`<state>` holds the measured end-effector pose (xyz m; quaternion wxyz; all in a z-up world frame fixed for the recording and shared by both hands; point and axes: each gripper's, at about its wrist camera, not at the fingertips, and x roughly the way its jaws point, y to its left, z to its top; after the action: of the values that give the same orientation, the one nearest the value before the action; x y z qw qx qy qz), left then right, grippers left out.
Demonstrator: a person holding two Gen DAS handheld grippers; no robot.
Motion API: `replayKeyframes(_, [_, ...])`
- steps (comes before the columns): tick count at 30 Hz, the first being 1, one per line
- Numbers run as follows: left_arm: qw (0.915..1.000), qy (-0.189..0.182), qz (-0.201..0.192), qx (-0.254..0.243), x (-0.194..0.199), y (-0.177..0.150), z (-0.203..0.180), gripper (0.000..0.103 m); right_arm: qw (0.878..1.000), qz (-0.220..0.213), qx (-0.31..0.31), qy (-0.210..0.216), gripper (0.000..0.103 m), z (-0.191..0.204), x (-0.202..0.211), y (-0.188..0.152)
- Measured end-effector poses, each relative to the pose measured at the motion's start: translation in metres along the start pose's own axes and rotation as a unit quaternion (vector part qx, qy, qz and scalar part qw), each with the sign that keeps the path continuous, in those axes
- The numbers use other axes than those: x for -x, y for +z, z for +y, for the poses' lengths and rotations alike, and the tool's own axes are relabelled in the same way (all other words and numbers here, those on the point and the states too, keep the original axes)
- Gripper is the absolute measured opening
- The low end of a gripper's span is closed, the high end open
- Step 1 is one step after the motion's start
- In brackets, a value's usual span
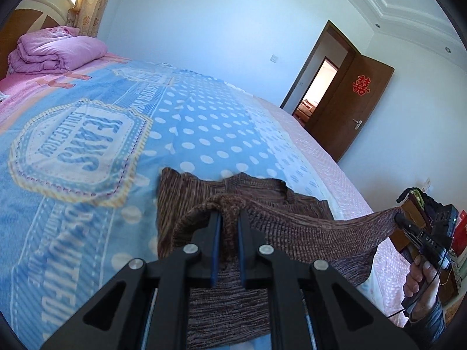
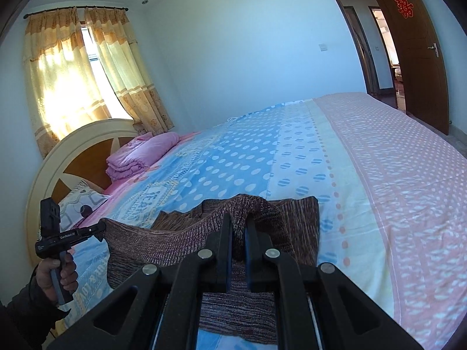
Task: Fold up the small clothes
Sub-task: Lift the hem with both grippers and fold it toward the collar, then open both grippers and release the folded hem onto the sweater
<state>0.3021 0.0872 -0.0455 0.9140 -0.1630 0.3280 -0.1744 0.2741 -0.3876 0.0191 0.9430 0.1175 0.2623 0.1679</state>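
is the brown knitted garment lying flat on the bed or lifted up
Partly lifted: both tongs, left tongs and right tongs, pinch the brown knit garment's near edge taut; its far part lies on the bed.

My right gripper (image 1: 420, 233) reads "DAS", my left gripper (image 2: 70, 237) "GenRobot.AI". The bedsheet (image 1: 81, 145) badge says "JEANS COLLECTION"; the door (image 1: 362, 84) carries a red double-happiness sign.

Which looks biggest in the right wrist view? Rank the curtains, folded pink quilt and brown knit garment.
1. curtains
2. brown knit garment, though nearness to the camera inflates it, so first place is unsure
3. folded pink quilt
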Motion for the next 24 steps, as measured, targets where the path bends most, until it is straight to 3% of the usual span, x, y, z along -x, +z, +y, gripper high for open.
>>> replayKeyframes(7, [0.9995,0.015,0.025,0.015,-0.048,0.008,0.020,0.011,0.999,0.041,-0.007,-0.024,0.006,-0.020,-0.061,0.010])
replayKeyframes(15, [0.9934,0.056,0.094,0.034,-0.105,-0.016,0.047,0.011,0.988,0.139,-0.055,-0.039,0.006,-0.057,-0.135,-0.025])
replayKeyframes(17, [0.9935,0.058,0.094,0.029,-0.107,-0.011,0.044,0.016,0.987,0.143,-0.061,-0.038,0.006,-0.063,-0.140,-0.022])
replayKeyframes(19, [0.9938,0.067,0.074,0.049,-0.104,0.002,0.049,0.023,0.988,0.118,-0.100,-0.017,0.008,-0.076,-0.143,-0.008])
replayKeyframes(20, [0.9933,0.078,0.057,0.063,-0.101,0.011,0.053,0.032,0.987,0.103,-0.119,-0.013,0.017,-0.081,-0.140,-0.001])
replayKeyframes(21, [0.9926,0.086,0.049,0.071,-0.100,0.017,0.056,0.047,0.987,0.084,-0.132,-0.027,0.041,-0.087,-0.138,0.007])
replayKeyframes(23, [0.9892,0.112,0.026,0.091,-0.091,0.027,0.066,0.062,0.988,0.069,-0.125,-0.059,0.069,-0.086,-0.134,0.015])
replayKeyframes(24, [0.9893,0.114,0.019,0.089,-0.086,0.028,0.067,0.065,0.989,0.068,-0.117,-0.064,0.069,-0.083,-0.132,0.016])
